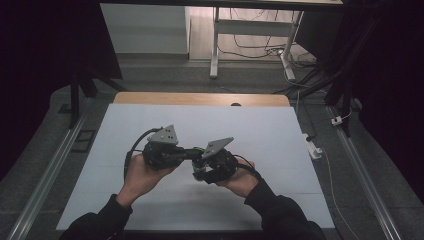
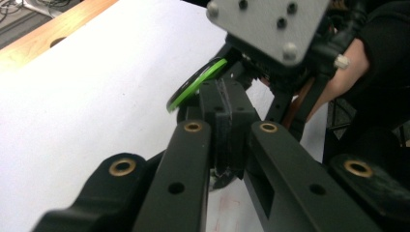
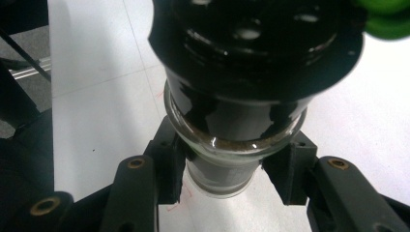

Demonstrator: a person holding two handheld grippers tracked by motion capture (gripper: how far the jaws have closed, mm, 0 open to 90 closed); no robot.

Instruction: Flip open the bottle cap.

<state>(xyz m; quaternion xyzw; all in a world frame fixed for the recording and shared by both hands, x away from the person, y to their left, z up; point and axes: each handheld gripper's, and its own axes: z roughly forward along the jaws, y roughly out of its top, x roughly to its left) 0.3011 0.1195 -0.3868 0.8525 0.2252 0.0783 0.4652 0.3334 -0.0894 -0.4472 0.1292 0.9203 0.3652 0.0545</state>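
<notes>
Here, right gripper point(image 3: 225, 169) clamped on glass bottle point(image 3: 227, 145), left gripper point(image 2: 227, 130) clenched on its black green-rimmed cap point(image 2: 196, 82) above white table point(image 1: 150, 125).

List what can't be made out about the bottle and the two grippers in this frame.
- High view: the bottle is too small and dark, hemmed in by both grippers and hands.
- Right gripper view: the black lid is cut off by the top edge; the glass bottle's contents are unreadable.
- Left gripper view: the left gripper jaws are together on a black part beside the green ring; what it is stays unclear.
</notes>
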